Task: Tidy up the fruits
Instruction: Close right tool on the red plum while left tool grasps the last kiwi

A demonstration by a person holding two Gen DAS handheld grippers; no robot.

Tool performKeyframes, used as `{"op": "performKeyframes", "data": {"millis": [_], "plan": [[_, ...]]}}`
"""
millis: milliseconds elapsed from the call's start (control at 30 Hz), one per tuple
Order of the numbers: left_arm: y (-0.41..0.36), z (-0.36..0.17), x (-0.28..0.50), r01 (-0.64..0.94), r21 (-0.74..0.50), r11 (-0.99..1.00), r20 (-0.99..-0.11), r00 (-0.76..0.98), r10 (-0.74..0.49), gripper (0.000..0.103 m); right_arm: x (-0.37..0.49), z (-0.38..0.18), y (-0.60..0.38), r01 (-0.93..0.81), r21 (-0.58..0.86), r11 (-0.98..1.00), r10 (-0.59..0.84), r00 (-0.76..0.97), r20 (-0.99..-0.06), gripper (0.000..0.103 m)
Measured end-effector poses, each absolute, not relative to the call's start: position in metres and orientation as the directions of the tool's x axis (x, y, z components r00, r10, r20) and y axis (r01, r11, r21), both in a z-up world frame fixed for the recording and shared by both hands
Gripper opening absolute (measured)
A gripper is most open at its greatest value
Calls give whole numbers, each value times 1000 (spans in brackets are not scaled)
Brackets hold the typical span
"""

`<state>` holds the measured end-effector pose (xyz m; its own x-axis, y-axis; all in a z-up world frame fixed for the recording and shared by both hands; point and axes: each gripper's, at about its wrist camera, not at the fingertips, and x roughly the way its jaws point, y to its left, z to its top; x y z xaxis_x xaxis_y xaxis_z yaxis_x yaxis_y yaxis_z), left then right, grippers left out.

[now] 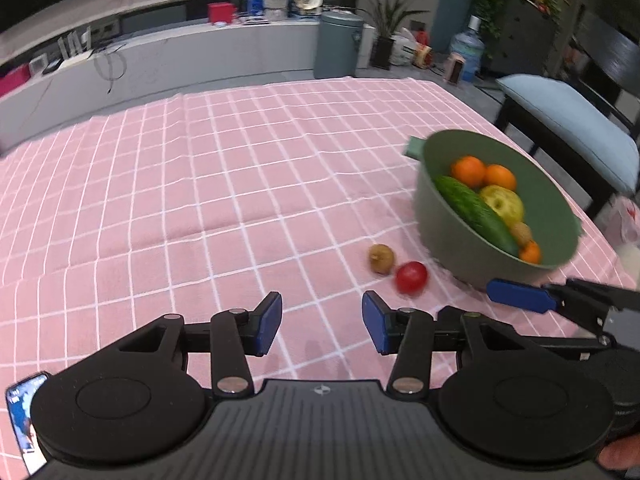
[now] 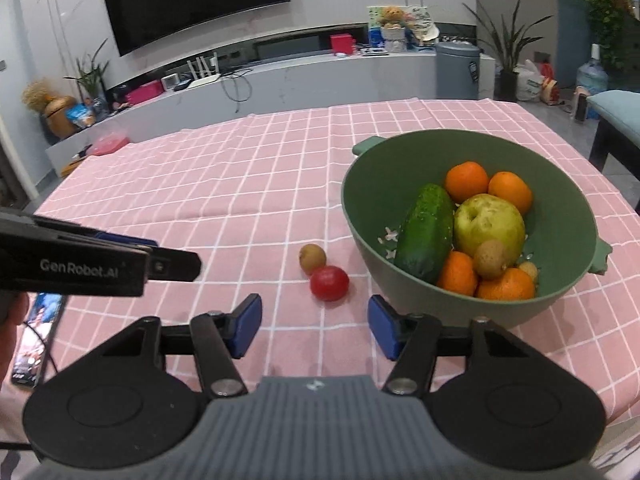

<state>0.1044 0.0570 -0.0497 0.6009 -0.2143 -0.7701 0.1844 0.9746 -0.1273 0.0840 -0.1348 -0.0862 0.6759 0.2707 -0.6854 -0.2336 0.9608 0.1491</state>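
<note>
A green bowl (image 2: 368,200) stands on the pink checked tablecloth and holds a cucumber (image 2: 426,232), a yellow-green apple (image 2: 490,220), several oranges and a kiwi. It also shows in the left wrist view (image 1: 440,216). A red tomato (image 2: 329,283) and a kiwi (image 2: 312,259) lie touching on the cloth left of the bowl; the left wrist view shows the tomato (image 1: 411,277) and kiwi (image 1: 381,258) too. My right gripper (image 2: 314,330) is open and empty, just short of the tomato. My left gripper (image 1: 322,326) is open and empty, left of both.
A phone (image 2: 36,344) lies on the cloth at the near left. A chair with a blue cushion (image 1: 568,128) stands beyond the table's right edge. The tablecloth (image 1: 200,180) stretches to the far and left edges.
</note>
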Motion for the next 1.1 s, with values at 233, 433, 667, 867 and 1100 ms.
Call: {"op": "performKeyframes", "data": {"millis": [233,433,667,867,1100], "plan": [[70,-64,117,135,-160,978,-766,608,-209,55,99,-102,-123,-151,123,981,194,711,-676,48],[69,-72,123,138,-165,977,-769,602,-215,55,114,-119,-113,-102,115,988,154,704,-693,38],[65,-78,125,166,-171,971,-774,588,-237,55,124,-128,-110,-48,132,990,126,713,-690,27],[62,-79,132,199,-226,954,-756,582,-300,55,130,-133,-112,-47,152,987,141,705,-695,26],[39,-83,148,294,-230,928,-751,552,-361,53,118,-129,-129,-36,204,978,175,673,-719,26]]}}
